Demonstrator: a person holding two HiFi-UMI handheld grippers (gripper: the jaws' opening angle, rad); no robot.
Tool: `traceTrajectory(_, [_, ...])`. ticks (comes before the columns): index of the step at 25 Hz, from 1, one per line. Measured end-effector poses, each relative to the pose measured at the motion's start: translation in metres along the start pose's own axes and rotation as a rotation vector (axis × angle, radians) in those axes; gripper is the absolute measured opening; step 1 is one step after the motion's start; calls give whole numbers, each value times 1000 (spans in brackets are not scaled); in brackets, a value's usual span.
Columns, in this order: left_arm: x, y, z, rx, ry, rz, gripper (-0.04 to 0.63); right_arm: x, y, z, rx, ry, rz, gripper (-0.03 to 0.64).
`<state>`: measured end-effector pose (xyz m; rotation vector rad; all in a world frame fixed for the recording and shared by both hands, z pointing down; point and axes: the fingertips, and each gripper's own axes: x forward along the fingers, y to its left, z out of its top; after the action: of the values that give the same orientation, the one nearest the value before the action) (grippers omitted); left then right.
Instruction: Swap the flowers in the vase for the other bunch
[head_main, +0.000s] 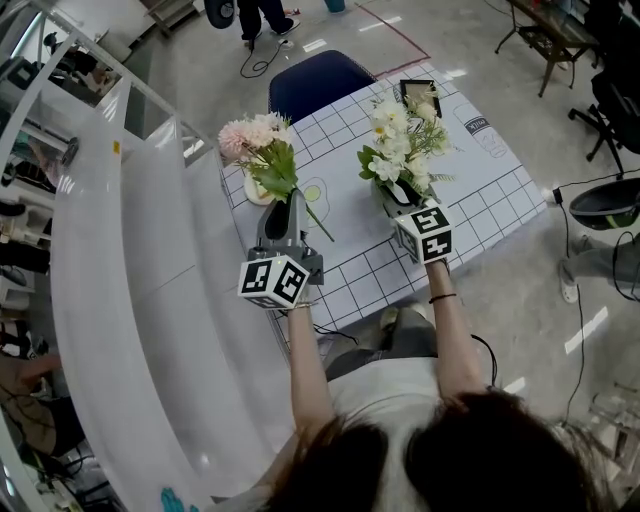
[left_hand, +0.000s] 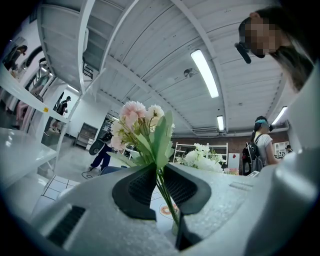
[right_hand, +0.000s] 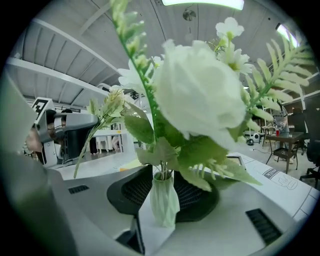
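My left gripper (head_main: 286, 207) is shut on the green stems (left_hand: 165, 192) of a pink flower bunch (head_main: 256, 136), held up over the table's left part. In the left gripper view the pink blooms (left_hand: 134, 117) rise just above the pads. A white flower bunch (head_main: 402, 142) stands in a pale green faceted vase (right_hand: 164, 201) on the checked table (head_main: 480, 195). My right gripper (head_main: 402, 197) is open, with the vase upright between its black pads (right_hand: 127, 192). The big white rose (right_hand: 200, 95) fills the right gripper view. The vase is hidden in the head view.
A blue chair (head_main: 315, 80) stands behind the table. White shelving (head_main: 150, 260) runs close along the left. A small cream round thing (head_main: 258, 190) and a black-framed object (head_main: 418, 88) lie on the table. People stand far off in the room (left_hand: 261, 142).
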<state>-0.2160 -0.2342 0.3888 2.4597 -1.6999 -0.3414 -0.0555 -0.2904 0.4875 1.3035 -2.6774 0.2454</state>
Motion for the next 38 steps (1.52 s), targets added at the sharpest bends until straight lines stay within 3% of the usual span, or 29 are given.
traceTrajectory(21, [7,-13,0,-4,-1,-25,52,-11,3,-1,81,-12,55,117])
traceTrajectory(30, [7,-19,-1,-3,1,-42,52,-21,5,-15,98,43,89,115])
traceTrajectory(38, [0,-21,1,-20,-6,-62,54,-34,20,-7,66,38,139,53])
